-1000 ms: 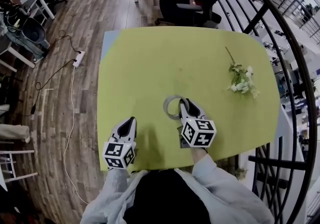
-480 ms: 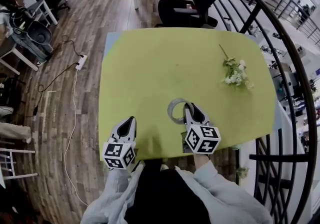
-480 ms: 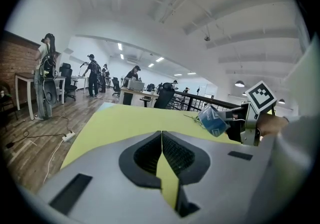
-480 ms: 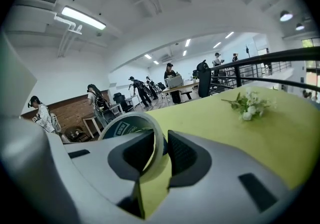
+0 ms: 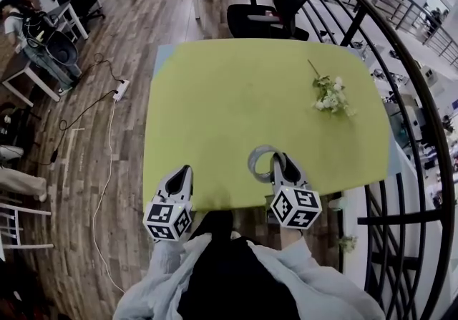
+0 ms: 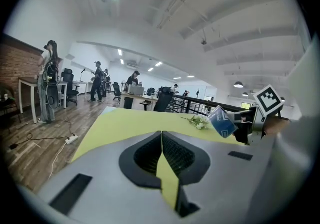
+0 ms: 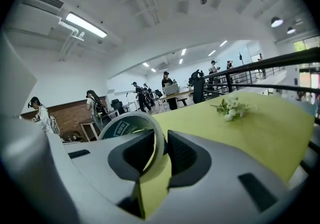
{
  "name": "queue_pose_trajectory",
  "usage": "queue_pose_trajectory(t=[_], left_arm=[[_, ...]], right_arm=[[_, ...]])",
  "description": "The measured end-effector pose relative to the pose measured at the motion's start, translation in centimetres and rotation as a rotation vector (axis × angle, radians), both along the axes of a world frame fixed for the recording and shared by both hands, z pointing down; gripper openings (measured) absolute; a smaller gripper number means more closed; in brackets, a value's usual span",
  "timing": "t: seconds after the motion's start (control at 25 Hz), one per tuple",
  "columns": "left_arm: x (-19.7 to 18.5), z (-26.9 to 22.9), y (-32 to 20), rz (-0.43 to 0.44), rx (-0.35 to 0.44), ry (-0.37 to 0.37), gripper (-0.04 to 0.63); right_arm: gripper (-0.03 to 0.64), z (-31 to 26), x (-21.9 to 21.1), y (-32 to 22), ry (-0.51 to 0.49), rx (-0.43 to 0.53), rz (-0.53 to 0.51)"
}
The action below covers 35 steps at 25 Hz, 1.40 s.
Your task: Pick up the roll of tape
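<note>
Roll of tape (image 5: 261, 162): pale ring with a dark printed core, pinched by the right tongs (image 5: 280, 159). It sits just inside the worktop's near edge, right of the middle.

Right gripper view: the roll of tape (image 7: 125, 127) stands on edge. One wall of the ring is clamped between the two pads of the right tongs (image 7: 162, 153), and the rest of the ring juts out to the left of them.

Left gripper view: the roll (image 6: 220, 121) looks raised clear of the yellow-green surface.

Left tongs (image 5: 184, 170): over the near edge towards the left near corner, well apart from the roll. In their own view the left tongs (image 6: 161, 149) are pressed together with nothing between them.

Worktop (image 5: 236, 97): yellow-green, with rounded corners.

Sprig of white flowers (image 5: 327, 96): lies flat near the right edge, towards the far right corner, well apart from both tongs. It also shows in the right gripper view (image 7: 230, 109).

Beyond the far edge: a black office chair (image 5: 263, 14).

Right of the worktop: a dark metal railing (image 5: 401, 190).

Left, on the wooden floor (image 5: 79, 168): a white power strip (image 5: 120, 88) with trailing cables.
</note>
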<state>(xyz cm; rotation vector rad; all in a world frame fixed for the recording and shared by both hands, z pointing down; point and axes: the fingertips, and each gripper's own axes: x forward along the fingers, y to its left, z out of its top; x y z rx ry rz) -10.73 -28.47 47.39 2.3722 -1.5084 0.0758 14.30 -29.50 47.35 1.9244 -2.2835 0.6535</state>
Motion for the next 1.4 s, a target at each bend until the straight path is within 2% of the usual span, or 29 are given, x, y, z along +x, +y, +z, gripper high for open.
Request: queue_pose_trajectory(t=[0.44, 0.72, 0.96, 1.16, 1.4], left_arm=[[0.0, -0.7, 5.7, -0.028, 0.011, 0.028, 0.017], [0.8, -0.4, 8.1, -0.009, 0.011, 0.039, 0.017], [1.6, 0.0, 8.5, 0.006, 0.009, 0.028, 0.017], [2.2, -0.9, 8.3, 0.019, 0.037, 0.009, 0.017], [2.1, -0.7, 8.7, 0.017, 0.031, 0.019, 0.017]], right_arm=[[0.092, -0.9, 1.0, 6.7, 0.011, 0.049, 0.014], [0.089, 0.1, 1.2, 9.7, -0.002, 0.049, 0.014], [0.089, 0.7, 1.5, 11.0, -0.004, 0.043, 0.020], [0.087, 0.2, 1.7, 11.2, -0.002, 0.056, 0.024], [0.087, 0.1, 1.0, 11.3, -0.007, 0.056, 0.005]])
